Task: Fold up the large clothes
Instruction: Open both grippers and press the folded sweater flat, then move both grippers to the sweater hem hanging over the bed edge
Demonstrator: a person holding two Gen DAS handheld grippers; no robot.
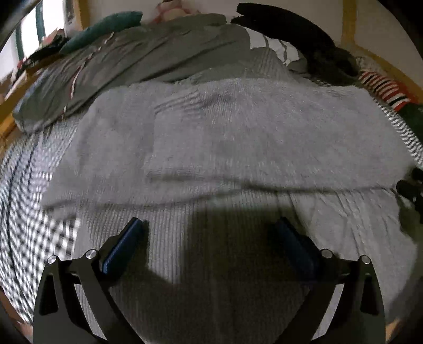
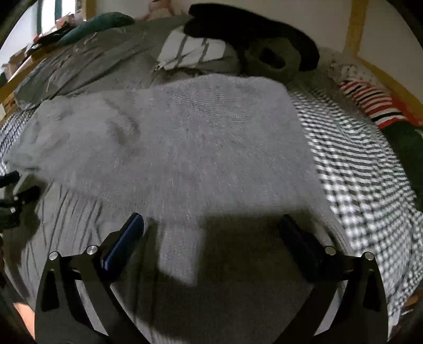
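The grey sweater (image 1: pixel 238 137) lies partly folded on the bed (image 2: pixel 370 172), further folds left, both grippers' fingers (image 1: pixel 132 238) spread wide, empty.

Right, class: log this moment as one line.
left gripper open, empty | right gripper open, empty | fuzzy grey knit sweater flat on black-and-white checked bedsheet | both above near hem, no grasp

Bed with checked sheet (image 2: pixel 370 169); lying directly on it: grey knit garment (image 1: pixel 238 137), olive duvet (image 1: pixel 119 66), black clothing (image 2: pixel 238 23), red-striped item (image 2: pixel 370 103).
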